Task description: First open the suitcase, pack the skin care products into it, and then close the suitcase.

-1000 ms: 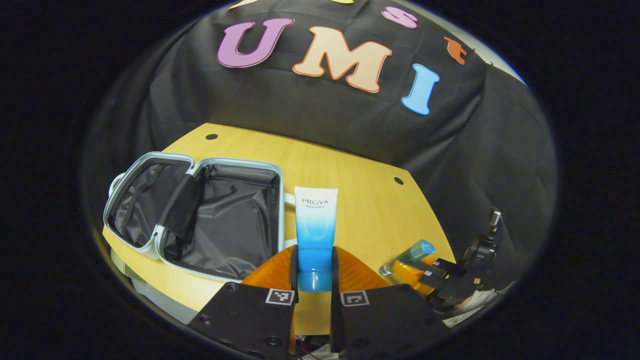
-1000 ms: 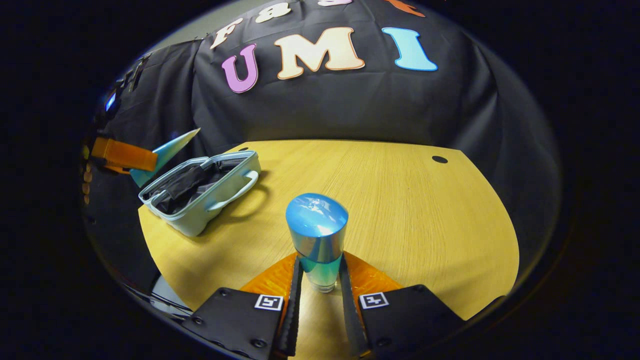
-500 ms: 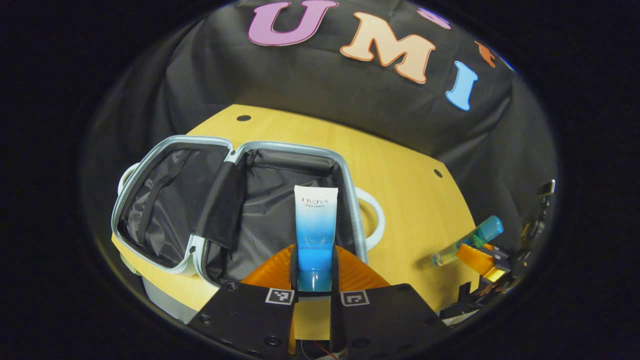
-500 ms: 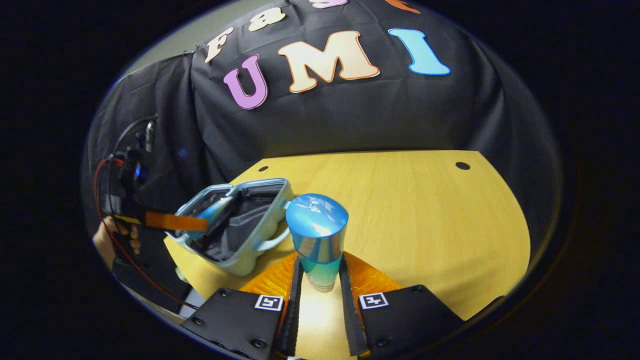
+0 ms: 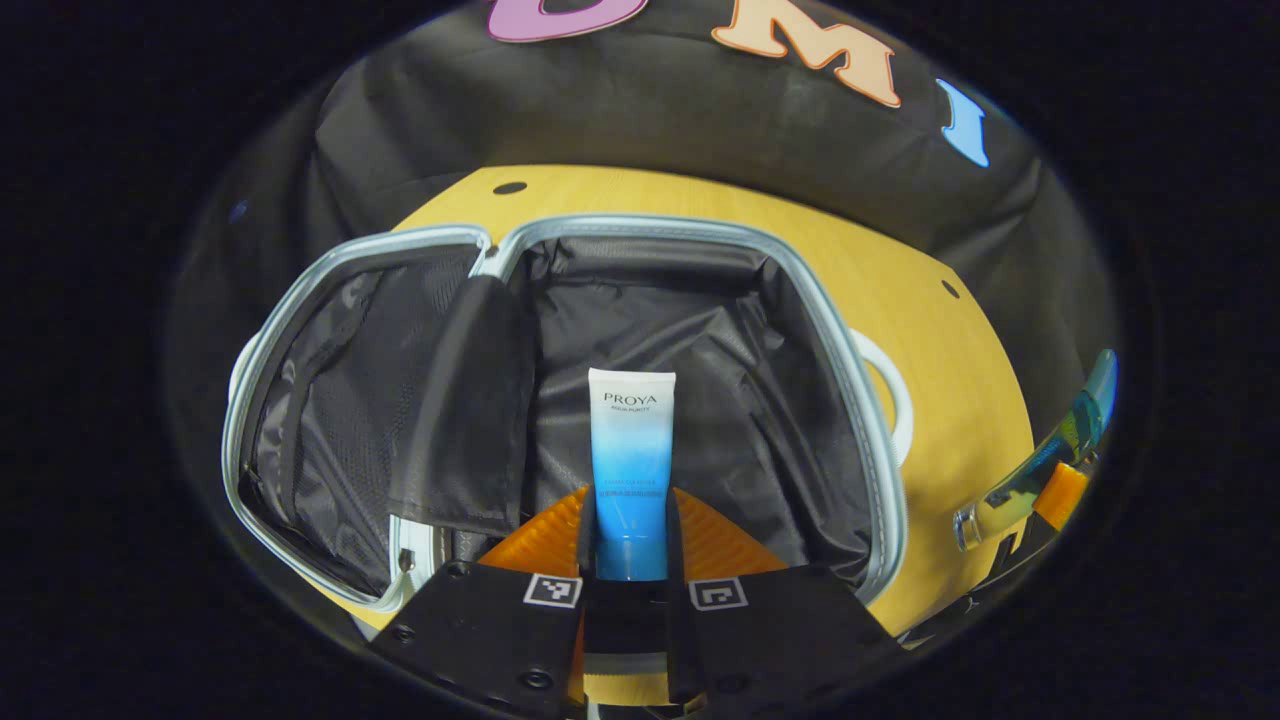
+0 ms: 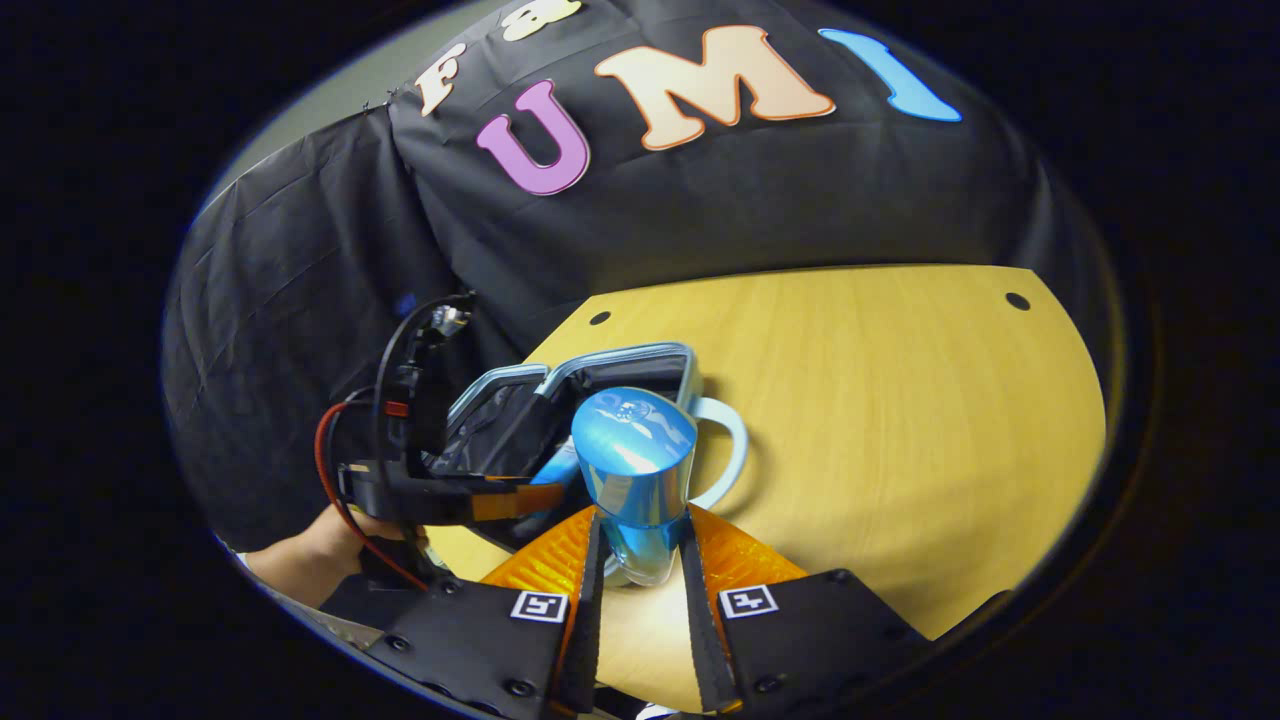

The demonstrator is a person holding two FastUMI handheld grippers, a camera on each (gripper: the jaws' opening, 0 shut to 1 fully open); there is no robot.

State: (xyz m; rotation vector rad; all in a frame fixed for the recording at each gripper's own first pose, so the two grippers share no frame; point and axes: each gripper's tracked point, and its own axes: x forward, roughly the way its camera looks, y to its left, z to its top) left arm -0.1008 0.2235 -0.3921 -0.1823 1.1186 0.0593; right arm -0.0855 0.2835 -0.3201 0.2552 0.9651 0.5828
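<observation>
My left gripper (image 5: 630, 520) is shut on a white-and-blue tube (image 5: 631, 450), held over the right half of the open suitcase (image 5: 862, 400). The suitcase lies flat with a pale rim and black lining. My right gripper (image 6: 640, 545) is shut on a clear bottle with a shiny blue cap (image 6: 634, 455). In the right gripper view the suitcase (image 6: 640, 358) lies just beyond the bottle, and the left gripper (image 6: 520, 497) reaches into it with a hand (image 6: 310, 550) behind it. The bottle (image 5: 1040, 460) also appears at the right edge of the left gripper view.
The suitcase rests on a round wooden table (image 6: 880, 400) with small dark holes (image 6: 1017, 300) near its far edge. Black cloth (image 6: 700, 200) walls the table behind. A white handle (image 5: 895, 395) sticks out of the suitcase's right side.
My left gripper has carried the tube forward from beside the suitcase to over its right half. My right gripper has swung left with the bottle, closer to the suitcase.
</observation>
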